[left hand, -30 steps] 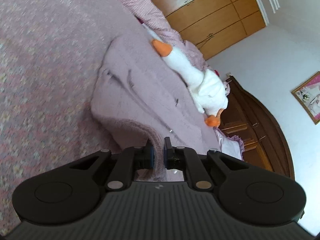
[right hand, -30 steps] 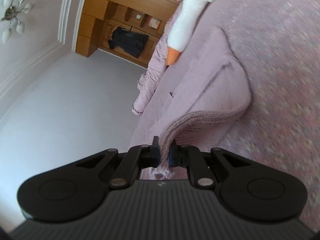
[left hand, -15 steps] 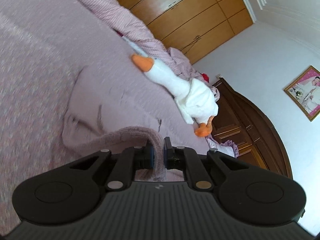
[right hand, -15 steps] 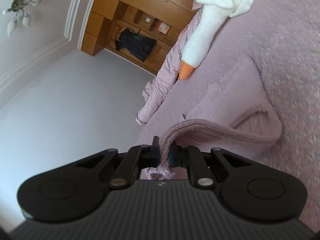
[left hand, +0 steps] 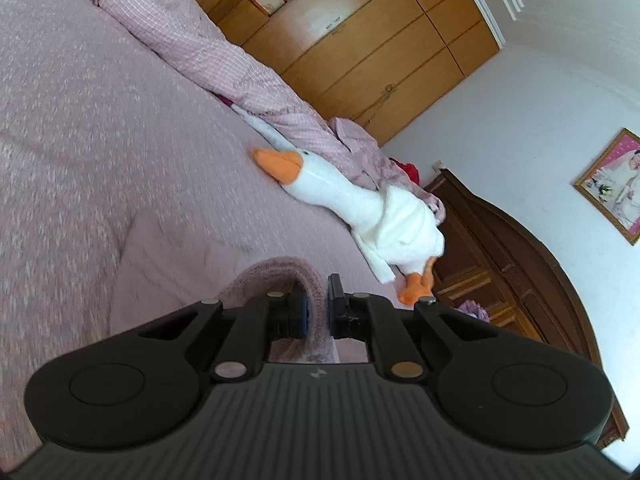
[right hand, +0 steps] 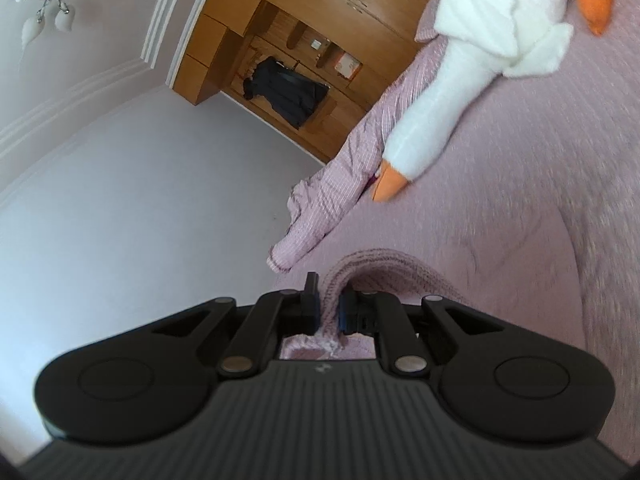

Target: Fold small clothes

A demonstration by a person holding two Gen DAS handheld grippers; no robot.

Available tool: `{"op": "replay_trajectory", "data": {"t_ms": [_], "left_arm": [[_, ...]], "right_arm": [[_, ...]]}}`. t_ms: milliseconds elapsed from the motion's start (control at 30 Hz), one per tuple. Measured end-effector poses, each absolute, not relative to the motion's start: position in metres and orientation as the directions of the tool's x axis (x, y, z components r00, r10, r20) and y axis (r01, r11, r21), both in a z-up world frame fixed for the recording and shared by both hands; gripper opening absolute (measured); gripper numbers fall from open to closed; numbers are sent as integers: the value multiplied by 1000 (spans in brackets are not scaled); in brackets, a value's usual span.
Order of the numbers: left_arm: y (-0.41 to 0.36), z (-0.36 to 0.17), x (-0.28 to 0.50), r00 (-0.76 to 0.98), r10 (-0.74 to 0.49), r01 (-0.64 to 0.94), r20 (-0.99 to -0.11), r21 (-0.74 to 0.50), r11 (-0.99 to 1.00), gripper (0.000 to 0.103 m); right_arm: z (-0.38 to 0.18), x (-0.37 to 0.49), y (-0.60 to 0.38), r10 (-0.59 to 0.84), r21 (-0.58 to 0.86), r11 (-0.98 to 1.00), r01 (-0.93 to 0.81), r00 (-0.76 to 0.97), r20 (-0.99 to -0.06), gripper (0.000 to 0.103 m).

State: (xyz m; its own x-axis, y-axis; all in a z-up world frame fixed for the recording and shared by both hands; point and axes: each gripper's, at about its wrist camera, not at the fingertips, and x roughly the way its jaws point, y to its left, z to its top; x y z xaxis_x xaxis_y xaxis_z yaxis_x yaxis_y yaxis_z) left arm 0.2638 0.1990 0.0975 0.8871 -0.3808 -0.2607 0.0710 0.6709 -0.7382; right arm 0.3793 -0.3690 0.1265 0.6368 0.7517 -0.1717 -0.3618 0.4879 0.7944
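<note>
Left wrist view shows a small mauve knitted garment [left hand: 280,276] with its ribbed edge pinched between the 2 fingers [left hand: 298,314] of the left gripper [left hand: 316,312], which close narrowly on the fabric. From the pinch the knit arcs up and over to the left, and the rest of it lies blurred on the pink speckled bedspread [left hand: 80,120] below. Right wrist view shows the right gripper [right hand: 329,309] clamped in the same way on another stretch of the ribbed edge, the knit curving up and away to the right while its body spreads over the bed. Beyond the garment, well apart from it, a white plush goose with an orange beak and orange feet [left hand: 360,204] lies on the bedspread, alongside a rumpled pink checked quilt [left hand: 208,48]. Past the bed stand a light wooden wardrobe [left hand: 380,40], a dark wooden headboard [left hand: 520,264] and a white wall with a framed picture [left hand: 612,188].
</note>
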Motion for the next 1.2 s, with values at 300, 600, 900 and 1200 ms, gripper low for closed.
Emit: {"op": "replay_trajectory", "data": {"t_ms": [300,600,900,1200], "left_arm": [[223,75,338,887,-353,19,-300,-738,675,9],[228,42,378,885,-340,-14,-319,-748,663,9],[236,-4,408,862,-270,-147,-428,-722,676,11],[229,13,374,894,-148,-171,-424,-627,760,77]], "right_arm": [[98,451,-357,724,786,523,-329,658,-206,12],[65,471,-363,708,809,516,-282,672,-217,12],[17,481,-364,648,799,582,-150,679,-344,14],[20,445,-389,600,757,628,-178,730,-326,83]]}}
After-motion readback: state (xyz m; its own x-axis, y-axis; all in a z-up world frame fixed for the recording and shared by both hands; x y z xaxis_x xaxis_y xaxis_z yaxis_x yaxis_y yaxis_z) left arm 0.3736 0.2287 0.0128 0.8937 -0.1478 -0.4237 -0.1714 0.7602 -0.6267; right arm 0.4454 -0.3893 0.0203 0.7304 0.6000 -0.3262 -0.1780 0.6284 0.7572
